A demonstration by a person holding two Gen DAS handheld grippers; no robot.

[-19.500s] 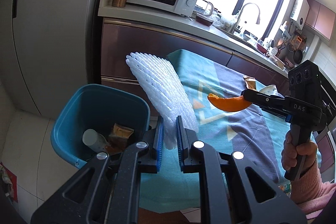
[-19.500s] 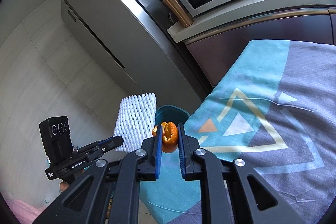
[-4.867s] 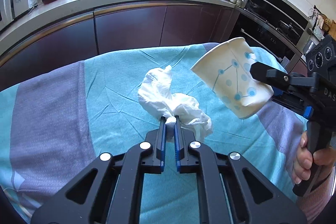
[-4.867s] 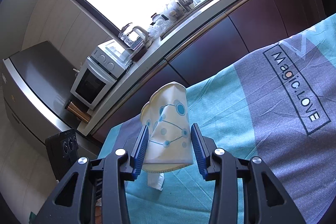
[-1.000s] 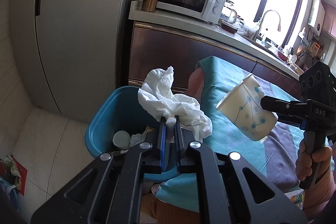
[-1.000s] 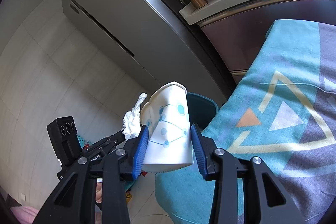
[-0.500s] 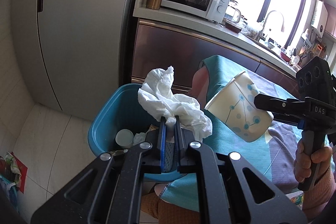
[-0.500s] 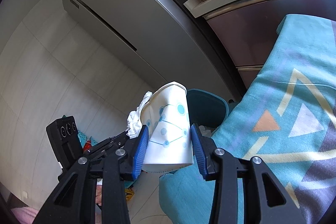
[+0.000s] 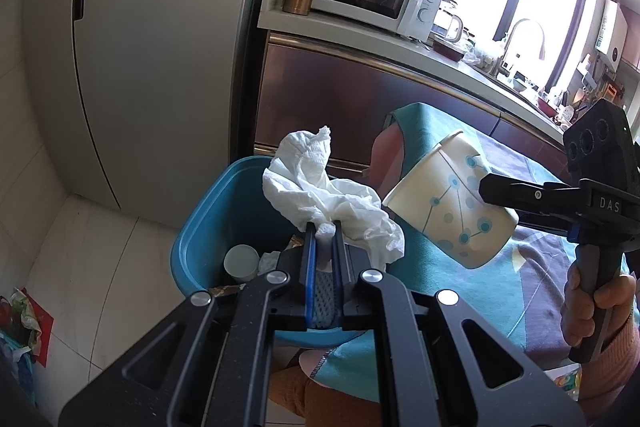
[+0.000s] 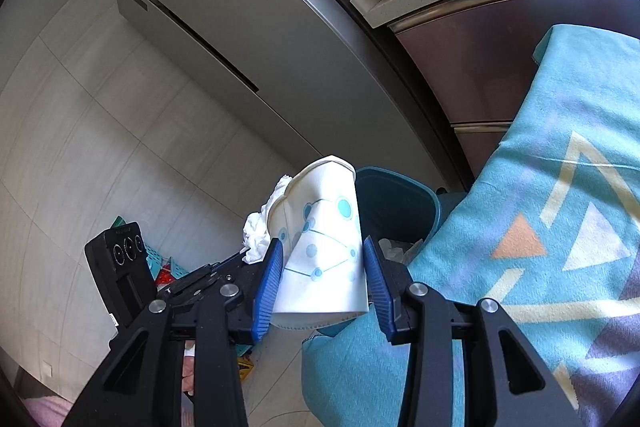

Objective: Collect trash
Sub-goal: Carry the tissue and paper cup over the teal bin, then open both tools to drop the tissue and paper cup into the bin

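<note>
My left tool (image 9: 323, 241) pinches a crumpled white tissue (image 9: 328, 195) above the blue plastic bin (image 9: 208, 227). My right tool (image 10: 322, 277) clamps a dotted white paper cup (image 10: 324, 251) over the teal-clothed bench (image 10: 560, 187) edge; released here, I judge it could miss the bin.

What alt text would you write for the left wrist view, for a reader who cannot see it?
The left gripper holds a crumpled white tissue in shut jaws above an open blue trash bin on the floor. To its right, the right gripper holds a tilted paper cup over a teal tablecloth; a microwave stands behind.
</note>
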